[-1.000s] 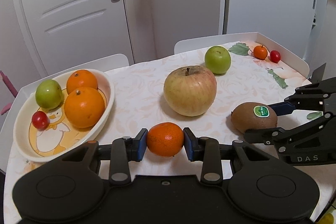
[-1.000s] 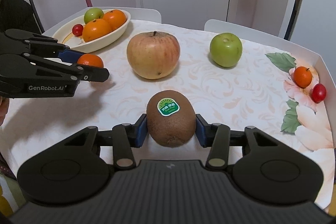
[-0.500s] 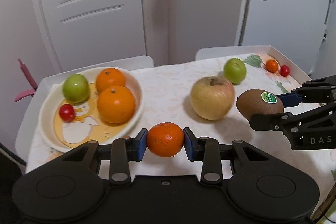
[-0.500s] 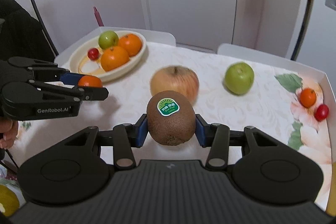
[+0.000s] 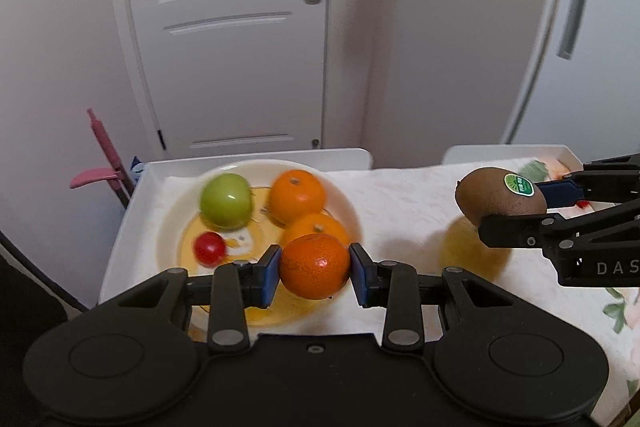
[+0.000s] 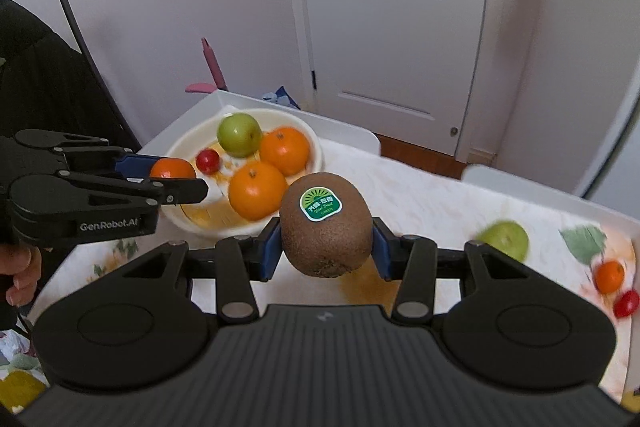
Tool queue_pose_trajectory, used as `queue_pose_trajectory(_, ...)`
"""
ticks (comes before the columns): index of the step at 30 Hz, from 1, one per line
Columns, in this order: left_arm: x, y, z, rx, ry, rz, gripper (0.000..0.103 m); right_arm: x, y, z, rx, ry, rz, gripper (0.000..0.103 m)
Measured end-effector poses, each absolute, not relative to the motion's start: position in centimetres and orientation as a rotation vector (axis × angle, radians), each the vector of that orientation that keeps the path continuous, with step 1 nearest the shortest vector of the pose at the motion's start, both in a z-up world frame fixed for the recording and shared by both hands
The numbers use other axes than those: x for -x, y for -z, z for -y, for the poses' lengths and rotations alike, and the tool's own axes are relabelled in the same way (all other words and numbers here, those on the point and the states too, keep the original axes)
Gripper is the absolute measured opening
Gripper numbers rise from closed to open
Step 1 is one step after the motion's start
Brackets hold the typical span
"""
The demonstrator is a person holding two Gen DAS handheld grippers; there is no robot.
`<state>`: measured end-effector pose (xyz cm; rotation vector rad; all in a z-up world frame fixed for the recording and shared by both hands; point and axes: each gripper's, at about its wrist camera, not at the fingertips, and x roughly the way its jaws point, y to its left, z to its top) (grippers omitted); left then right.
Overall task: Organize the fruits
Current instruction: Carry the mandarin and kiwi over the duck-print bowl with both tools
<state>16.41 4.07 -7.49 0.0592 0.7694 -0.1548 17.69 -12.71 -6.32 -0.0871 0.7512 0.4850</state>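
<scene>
1. One white worktop (image 6: 420, 195), under a floral cloth, carries everything; a white door (image 5: 224, 27) stands behind it.
2. Next in size is the cream bowl (image 5: 344, 195) at the worktop's left end. It already holds a green apple (image 5: 226, 201), two oranges (image 5: 296, 198) and a cherry tomato (image 5: 209, 247), so a good share of the sorting looks done.
3. Left claw (image 5: 315, 267): its blue pads are clamped on a mandarin (image 5: 315, 266), held in the air at the bowl's near rim. Judging by that position, it is close to being dropped in.
4. Right claw (image 6: 326, 233): its pads are pressed against the two sides of a kiwi (image 6: 326, 225), sticker up, carried above the cloth to the right of the bowl and not yet over it.
5. Left on the worktop, well apart from the bowl toward the right end: a second green apple (image 6: 505, 239), blurred, then a small orange fruit (image 6: 609, 275) and a red cherry tomato (image 6: 626, 303) just beside each other near the edge.
6. A yellowish blur lies on the cloth below the kiwi; it may be another fruit, but I cannot tell.
7. By my estimate the task is about halfway: two fruits in transit, at least three to collect.
</scene>
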Motion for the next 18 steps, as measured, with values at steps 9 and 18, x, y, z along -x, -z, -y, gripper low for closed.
queue_pose_trajectory(9, -19.9, 8.0, -7.5, -0.027, 0.121, -0.821, 0.040, -22.4, 5.7, 8.6, 0.091, -0.520, -0.782, 0.061)
queue_pose_trajectory(18, -22.0, 10.5, -8.5, -0.055, 0.110, -0.880, 0.040, -26.4, 6.4, 5.8, 0.112, -0.549, -0.820, 0.061)
